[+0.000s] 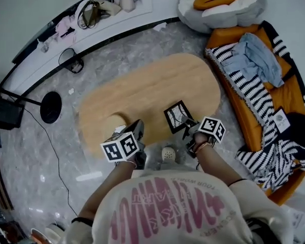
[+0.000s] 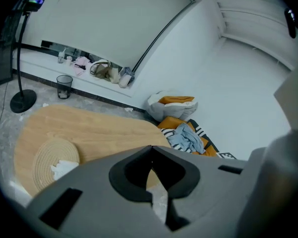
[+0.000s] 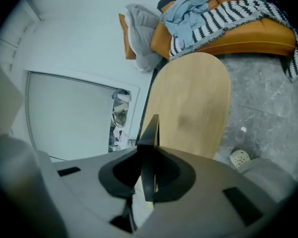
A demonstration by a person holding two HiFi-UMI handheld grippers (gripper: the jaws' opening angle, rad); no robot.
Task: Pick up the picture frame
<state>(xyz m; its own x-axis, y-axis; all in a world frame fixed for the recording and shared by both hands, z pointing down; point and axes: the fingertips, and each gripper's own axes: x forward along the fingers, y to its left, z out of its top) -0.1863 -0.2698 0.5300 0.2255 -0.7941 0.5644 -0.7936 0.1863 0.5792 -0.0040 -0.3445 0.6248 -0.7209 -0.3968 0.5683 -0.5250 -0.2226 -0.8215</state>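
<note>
two claws work over one oval bench point(image 1: 152, 85): the left claw point(image 1: 138, 128) is closed tip to tip on nothing, and the right claw point(image 1: 187, 127) is clamped on the one picture frame point(image 1: 177, 117), held above the bench's near edge. one woven mat point(image 2: 54, 157) lies on the bench, mostly hidden behind the left claw in the head view. the frame's picture is too small to make out.

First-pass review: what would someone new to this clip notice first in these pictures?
The black picture frame stands out first, clamped edge-on in the right hand-held gripper over the near edge of the oval wooden table. Next comes the orange sofa at the right, strewn with a black-and-white striped blanket. The left hand-held gripper is shut on nothing.
</note>
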